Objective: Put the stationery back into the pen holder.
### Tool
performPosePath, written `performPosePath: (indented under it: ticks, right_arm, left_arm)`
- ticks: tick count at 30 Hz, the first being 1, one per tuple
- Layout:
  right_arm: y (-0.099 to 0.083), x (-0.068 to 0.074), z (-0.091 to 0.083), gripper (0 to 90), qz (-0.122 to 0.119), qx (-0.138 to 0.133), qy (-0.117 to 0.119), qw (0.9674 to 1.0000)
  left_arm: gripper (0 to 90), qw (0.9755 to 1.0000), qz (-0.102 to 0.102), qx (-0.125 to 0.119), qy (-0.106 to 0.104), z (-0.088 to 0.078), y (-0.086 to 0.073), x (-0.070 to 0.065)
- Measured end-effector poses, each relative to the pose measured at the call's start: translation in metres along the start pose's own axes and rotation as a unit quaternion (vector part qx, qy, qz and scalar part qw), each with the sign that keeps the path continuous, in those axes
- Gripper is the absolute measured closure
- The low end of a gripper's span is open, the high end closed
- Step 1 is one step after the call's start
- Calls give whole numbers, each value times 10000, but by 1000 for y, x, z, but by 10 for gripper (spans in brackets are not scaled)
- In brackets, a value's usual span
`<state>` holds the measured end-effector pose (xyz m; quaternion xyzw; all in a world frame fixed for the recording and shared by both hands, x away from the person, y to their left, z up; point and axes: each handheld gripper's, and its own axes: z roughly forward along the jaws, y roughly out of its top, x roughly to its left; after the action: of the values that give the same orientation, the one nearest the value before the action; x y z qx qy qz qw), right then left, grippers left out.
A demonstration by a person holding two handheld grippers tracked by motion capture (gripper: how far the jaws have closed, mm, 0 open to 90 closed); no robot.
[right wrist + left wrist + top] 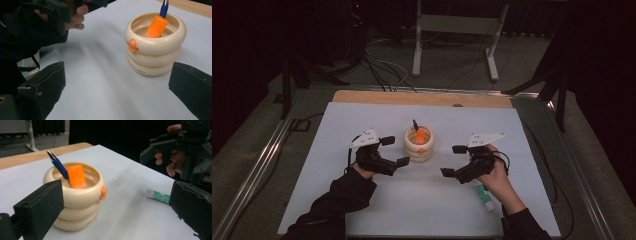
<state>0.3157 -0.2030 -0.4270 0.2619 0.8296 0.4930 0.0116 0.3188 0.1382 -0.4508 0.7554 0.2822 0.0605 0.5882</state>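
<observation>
A cream holder built of three stacked rings stands mid-table. An orange block and a blue pen lean inside it. My left gripper sits just left of the holder, open, with nothing between its jaws. In the left gripper view the holder, the orange block and the pen are close ahead. To the holder's right is my right gripper, also open and empty. The right gripper view has the holder at upper right.
A green-and-white glue stick lies on the white mat beneath the right forearm, and it appears in the left gripper view too. A wooden strip edges the far side of the table. Stands and cables are beyond it.
</observation>
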Motion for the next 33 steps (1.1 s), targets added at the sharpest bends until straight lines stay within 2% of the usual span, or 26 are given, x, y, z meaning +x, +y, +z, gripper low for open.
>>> performPosePath:
  ticks: [7,14,20,27,33]
  right_arm:
    - [-5,3,-12,9,70,-132,-184,9997]
    - [-13,5,-21,8,90,-145,-380,9991]
    - [-22,9,-27,8,165,-260,-616,9976]
    - [-35,14,-30,8,210,-178,-828,9962]
    - [-45,18,-37,8,358,-265,-1061,9934]
  left_arm:
    - [3,10000,-27,13,-65,-6,-11,-5]
    - [3,9999,-30,-18,-106,-9,-20,-8]
    - [3,9999,-3,2,-124,-11,-25,-13]
    - [3,9999,-10,-43,-147,-15,-29,-16]
    - [3,9999,-30,-55,-152,-18,-32,-17]
